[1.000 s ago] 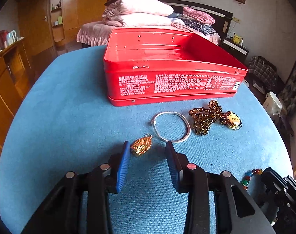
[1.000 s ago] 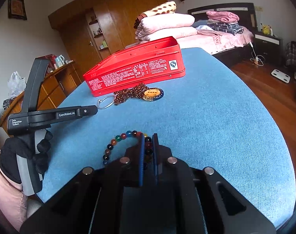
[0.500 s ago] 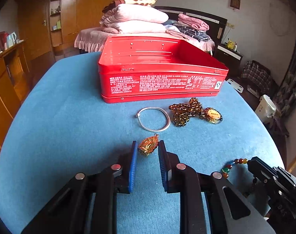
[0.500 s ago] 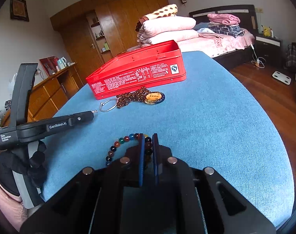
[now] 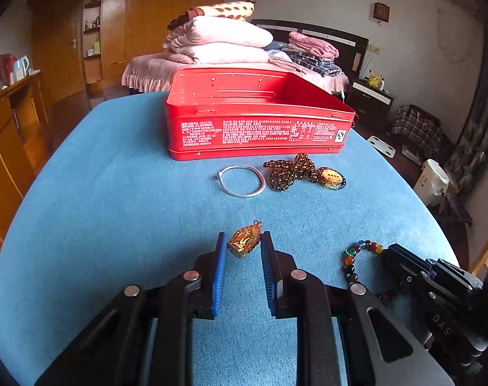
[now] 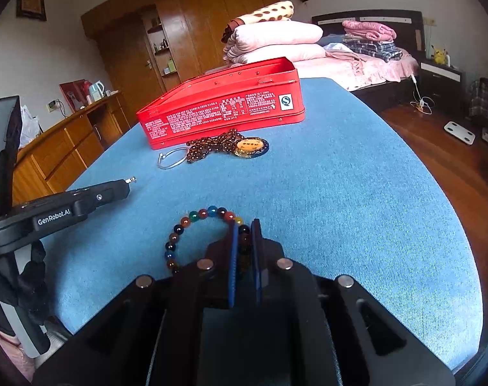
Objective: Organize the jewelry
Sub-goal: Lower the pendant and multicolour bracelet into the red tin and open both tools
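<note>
The left gripper sat low over the blue table with its blue pads a little way apart. A small gold pendant sat right between the pad tips. It looked like the pads were not squeezing it, but that was hard to tell. The right gripper was closed tight on a bracelet of colored beads, and the rest of the bead ring lay out to the left of its fingers. Farther back stood an open red tin box. Just in front of the box lay a thin silver bangle, and beside that a pile of brown beads with a round yellow charm.
</note>
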Motion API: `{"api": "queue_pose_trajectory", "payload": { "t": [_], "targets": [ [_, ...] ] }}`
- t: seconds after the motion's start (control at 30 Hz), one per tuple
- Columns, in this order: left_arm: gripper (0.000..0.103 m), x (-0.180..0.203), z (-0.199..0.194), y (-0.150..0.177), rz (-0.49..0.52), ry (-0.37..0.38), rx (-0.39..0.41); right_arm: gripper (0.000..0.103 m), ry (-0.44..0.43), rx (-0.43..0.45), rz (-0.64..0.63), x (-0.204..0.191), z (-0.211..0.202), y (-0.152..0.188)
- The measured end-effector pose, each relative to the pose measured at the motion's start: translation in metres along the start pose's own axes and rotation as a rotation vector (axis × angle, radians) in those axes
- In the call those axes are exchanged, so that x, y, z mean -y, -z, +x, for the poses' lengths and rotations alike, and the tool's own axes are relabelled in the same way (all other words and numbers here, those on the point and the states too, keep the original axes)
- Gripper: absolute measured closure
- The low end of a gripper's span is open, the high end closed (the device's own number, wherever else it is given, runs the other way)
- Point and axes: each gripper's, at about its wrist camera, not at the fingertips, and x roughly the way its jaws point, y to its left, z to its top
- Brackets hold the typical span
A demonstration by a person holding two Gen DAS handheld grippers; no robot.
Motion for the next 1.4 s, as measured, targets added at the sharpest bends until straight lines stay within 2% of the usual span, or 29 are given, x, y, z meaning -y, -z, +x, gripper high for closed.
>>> {"api": "queue_pose_trajectory", "payload": {
  "t": [0.2,0.33,0.4,0.5,0.57,0.7,0.83,1.17,1.4],
  "targets": [
    [0.082,-0.001,-0.001,0.003,-0.007,-0.008,0.002,0.093,0.009,0.003,-0.028,-0.002,-0.003,0.002],
    [0.082,-0.001,-0.002,0.006,-0.004,-0.028,0.012,0.082,0.006,0.004,-0.051,-0.007,-0.005,0.004],
    [0.082,-0.002,-0.003,0.007,-0.006,-0.034,0.017,0.081,0.031,0.007,-0.088,-0.013,-0.005,0.006],
    [0.082,-0.001,-0.005,0.007,-0.016,-0.041,0.027,0.084,0.082,0.008,-0.147,-0.023,-0.004,0.009],
    [0.082,0.000,-0.008,0.009,-0.016,-0.051,0.038,0.096,0.090,0.004,-0.164,-0.026,-0.003,0.010],
    [0.082,0.000,-0.013,0.012,-0.018,-0.056,0.054,0.096,0.093,0.014,-0.146,-0.027,-0.004,0.010],
    [0.082,0.000,-0.018,0.014,-0.021,-0.051,0.060,0.097,0.074,0.069,-0.130,-0.029,-0.017,0.003],
    [0.082,-0.013,-0.035,-0.008,-0.053,-0.055,0.118,0.097,0.034,0.127,-0.172,-0.048,-0.024,-0.050],
    [0.082,-0.025,-0.040,-0.061,-0.070,-0.060,0.184,0.097,0.019,0.194,-0.186,-0.047,-0.026,-0.112]
  ]
}}
